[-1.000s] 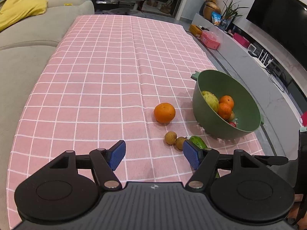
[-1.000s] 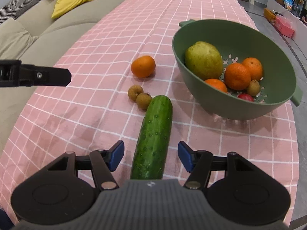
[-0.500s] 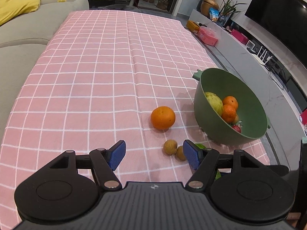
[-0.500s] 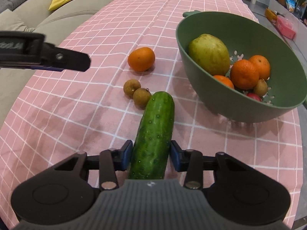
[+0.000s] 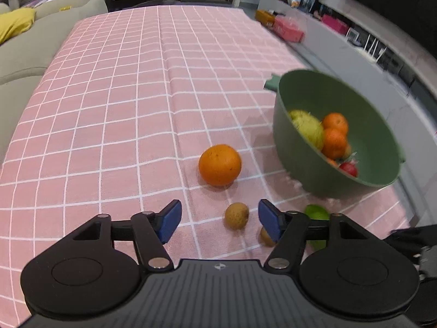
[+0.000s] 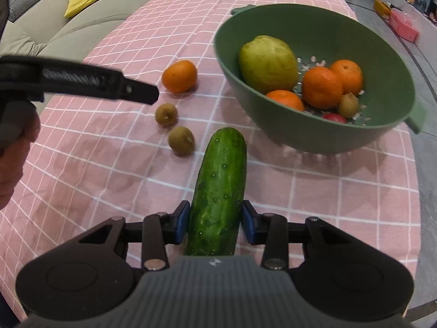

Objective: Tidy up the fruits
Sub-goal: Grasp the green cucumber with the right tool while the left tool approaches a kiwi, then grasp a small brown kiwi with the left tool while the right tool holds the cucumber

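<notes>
— Since a second ago, right gripper (image 6: 215,222) went from wide open to clamped on the cucumber (image 6: 220,191).
— And the left gripper (image 5: 220,218)?
— Jaws closing, pads touching nothing, one longan (image 5: 236,215) between them, orange (image 5: 220,164) at twelve o'clock, bowl (image 5: 300,161) at two.

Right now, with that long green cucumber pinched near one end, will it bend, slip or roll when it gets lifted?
The long green bumpy cucumber looks firm, so it should probably stay straight. The right tool grips it near one end, so the far end may dip. Its bumpy skin likely helps against slipping. If released on the pink checked tablecloth, its round body could roll sideways.
</notes>
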Tool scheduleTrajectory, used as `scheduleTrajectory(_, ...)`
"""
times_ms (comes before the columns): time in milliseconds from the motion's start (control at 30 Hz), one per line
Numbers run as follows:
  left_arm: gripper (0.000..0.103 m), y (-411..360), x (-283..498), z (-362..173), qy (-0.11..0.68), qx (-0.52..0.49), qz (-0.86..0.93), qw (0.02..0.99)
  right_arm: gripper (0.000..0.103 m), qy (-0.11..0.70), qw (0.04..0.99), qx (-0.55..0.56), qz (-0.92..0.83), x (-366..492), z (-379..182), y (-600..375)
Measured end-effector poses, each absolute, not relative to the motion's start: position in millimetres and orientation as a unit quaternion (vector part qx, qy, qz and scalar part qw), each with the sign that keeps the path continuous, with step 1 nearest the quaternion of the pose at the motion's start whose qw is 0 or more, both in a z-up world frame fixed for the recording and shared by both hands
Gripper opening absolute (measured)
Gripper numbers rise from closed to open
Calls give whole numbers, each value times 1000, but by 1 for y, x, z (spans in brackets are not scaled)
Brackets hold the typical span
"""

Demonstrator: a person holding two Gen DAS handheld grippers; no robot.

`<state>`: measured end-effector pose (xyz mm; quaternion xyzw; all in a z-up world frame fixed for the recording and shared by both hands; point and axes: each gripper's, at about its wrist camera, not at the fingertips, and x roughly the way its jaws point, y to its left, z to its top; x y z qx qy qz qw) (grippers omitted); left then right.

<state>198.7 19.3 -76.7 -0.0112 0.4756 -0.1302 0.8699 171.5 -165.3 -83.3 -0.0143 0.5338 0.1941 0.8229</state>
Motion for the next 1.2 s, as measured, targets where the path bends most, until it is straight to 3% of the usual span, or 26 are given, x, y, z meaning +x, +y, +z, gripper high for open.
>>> scheduleTrajectory(233,69,3,201,-86,478,3,-142,867,37,532,826,-7,188,166,-80,-180)
scheduleTrajectory(500,56,-7,206,-96,489,25,-139,861,37,533,826,-6,183,161,-77,-189)
scheduleTrajectory(867,27,-6,207,-103,492,23,-150,857,37,533,825,-8,185,162,-80,-189)
scheduleTrajectory(1200,26,-1,198,-94,489,16,-155,858,37,534,823,-16,193,162,-77,-187)
